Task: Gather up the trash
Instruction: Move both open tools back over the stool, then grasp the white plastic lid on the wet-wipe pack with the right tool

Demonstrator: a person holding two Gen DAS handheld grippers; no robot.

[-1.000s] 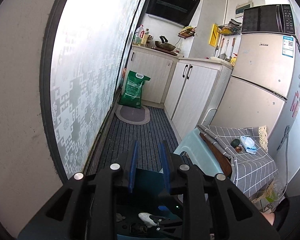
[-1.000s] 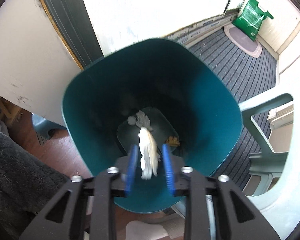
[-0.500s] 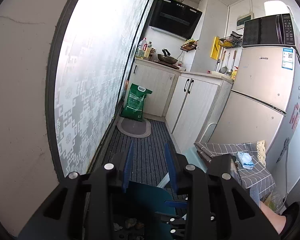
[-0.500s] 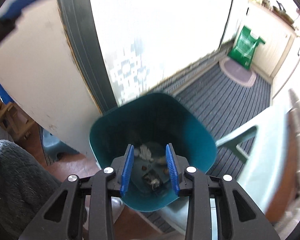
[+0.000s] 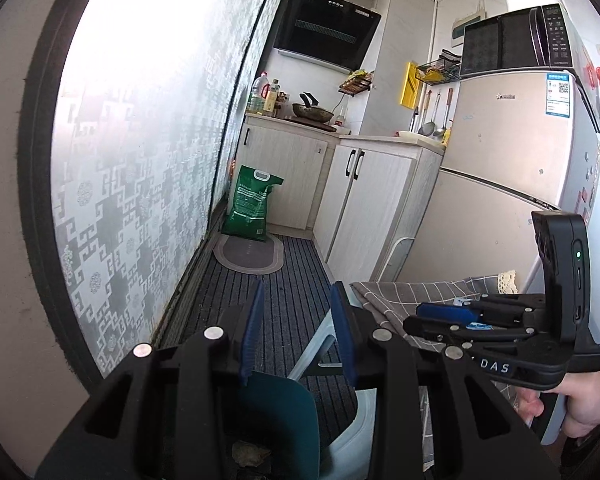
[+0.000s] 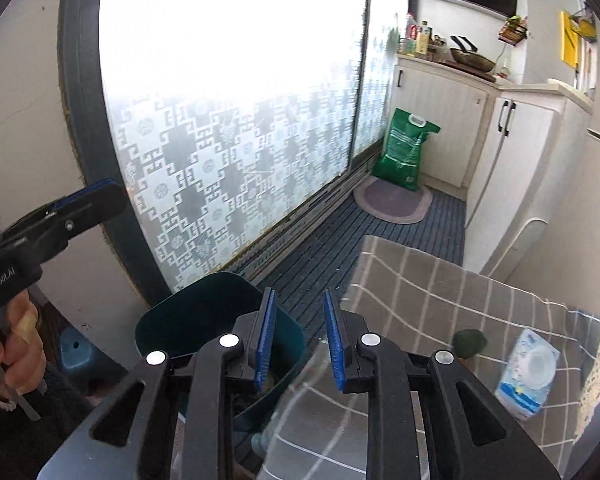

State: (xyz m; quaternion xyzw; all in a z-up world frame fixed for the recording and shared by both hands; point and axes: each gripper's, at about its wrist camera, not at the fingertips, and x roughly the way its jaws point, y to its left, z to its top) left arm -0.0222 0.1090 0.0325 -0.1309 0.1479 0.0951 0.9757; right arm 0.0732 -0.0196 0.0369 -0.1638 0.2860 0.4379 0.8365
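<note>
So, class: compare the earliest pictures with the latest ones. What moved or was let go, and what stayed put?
The right hand-held gripper let a white wad drop into the teal bin, then rose and swung toward the checked cloth; its jaws have just been closing, with nothing between them. The left hand-held gripper, also empty, lifted slightly, its jaws opening a little. Bin, dark lump and packet stayed put.

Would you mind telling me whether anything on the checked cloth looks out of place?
Two loose items sit on the checked cloth: a dark green lump and, beside it, a white-and-blue packet. Nothing looks spilled or damaged.
</note>
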